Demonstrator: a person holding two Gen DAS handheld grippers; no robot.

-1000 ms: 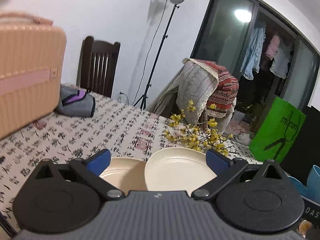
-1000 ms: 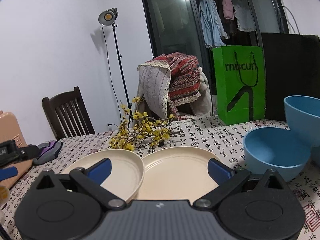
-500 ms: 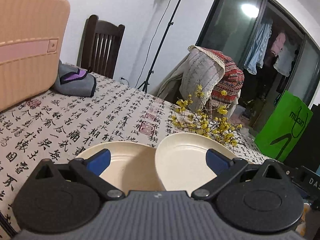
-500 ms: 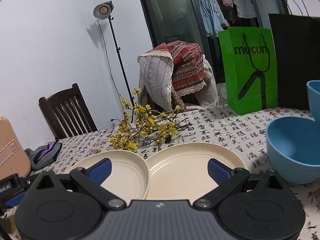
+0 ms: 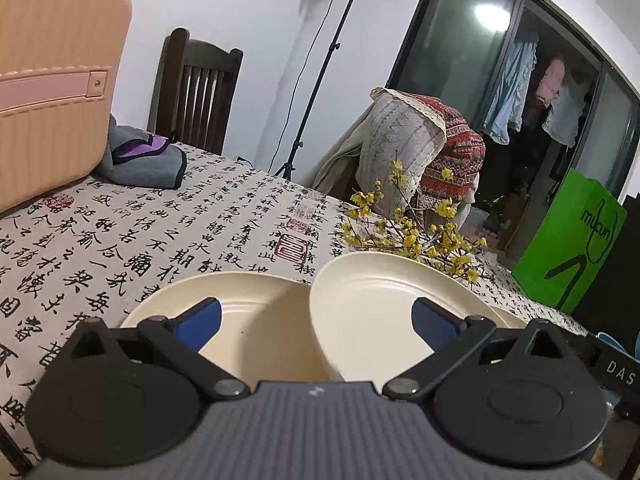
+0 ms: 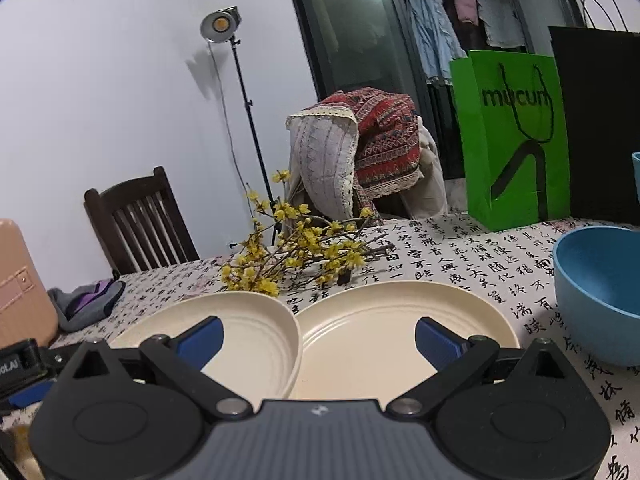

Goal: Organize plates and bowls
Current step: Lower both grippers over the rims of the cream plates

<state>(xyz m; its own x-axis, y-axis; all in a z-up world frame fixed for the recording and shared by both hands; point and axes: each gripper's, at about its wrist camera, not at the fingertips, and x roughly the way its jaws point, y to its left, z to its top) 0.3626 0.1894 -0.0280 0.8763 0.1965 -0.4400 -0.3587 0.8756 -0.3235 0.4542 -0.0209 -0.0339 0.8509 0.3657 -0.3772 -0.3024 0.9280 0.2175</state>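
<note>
Calligraphy-cloth bench (image 6: 460, 256), two cream plates side by side. Left plate (image 5: 256, 328) sits at 11 o'clock of the left gripper (image 5: 316, 320), right plate (image 6: 400, 320) dead ahead at 12 of the right gripper (image 6: 318, 338). Both jaws spread, holding nothing.

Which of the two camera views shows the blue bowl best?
The right wrist view: the blue bowl stands large at the right, its rim and inside visible, beside the cream plate. The left wrist view shows only a blue sliver at the far right edge, perhaps that bowl.
</note>
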